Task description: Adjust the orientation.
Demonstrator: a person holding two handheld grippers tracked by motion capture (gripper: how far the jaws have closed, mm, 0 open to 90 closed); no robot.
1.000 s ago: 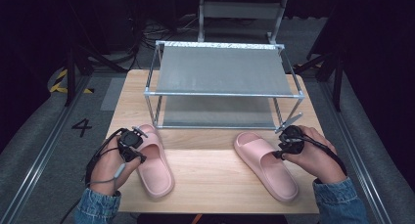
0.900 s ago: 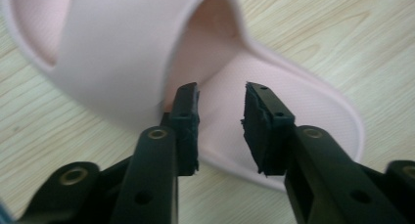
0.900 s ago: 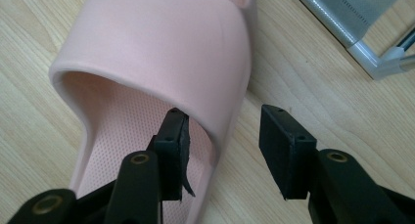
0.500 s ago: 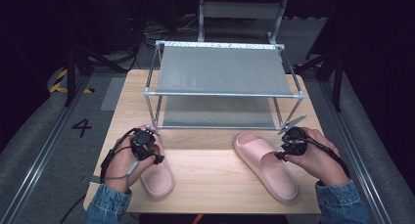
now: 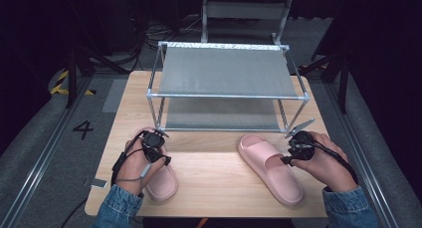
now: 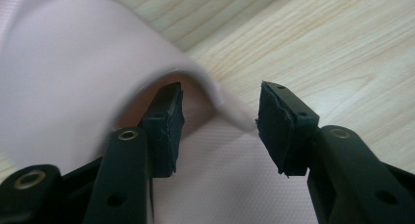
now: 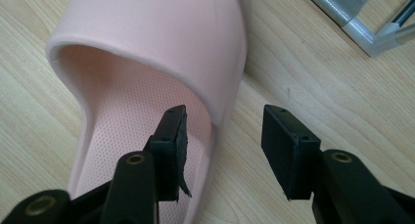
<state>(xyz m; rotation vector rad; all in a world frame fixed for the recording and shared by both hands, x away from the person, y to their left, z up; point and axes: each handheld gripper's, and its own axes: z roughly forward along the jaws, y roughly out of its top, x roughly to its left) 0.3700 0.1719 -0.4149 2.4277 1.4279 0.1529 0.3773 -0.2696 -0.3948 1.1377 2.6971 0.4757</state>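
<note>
L tongs (image 6: 220, 131) apart, straddling left slipper (image 6: 73, 77) strap | R tongs (image 7: 222, 150) apart, astride right slipper (image 7: 161, 48) wall | risk: shallow bite, slipper slips

In the high view, the left hand (image 5: 137, 166) and its gripper cover the middle of the left slipper (image 5: 161, 180), near the tabletop's front left corner. In the left gripper view that slipper's strap is blurred and cut off by the top and left edges. The rack's (image 5: 226, 73) upper shelf hides much of the lower one.
</note>
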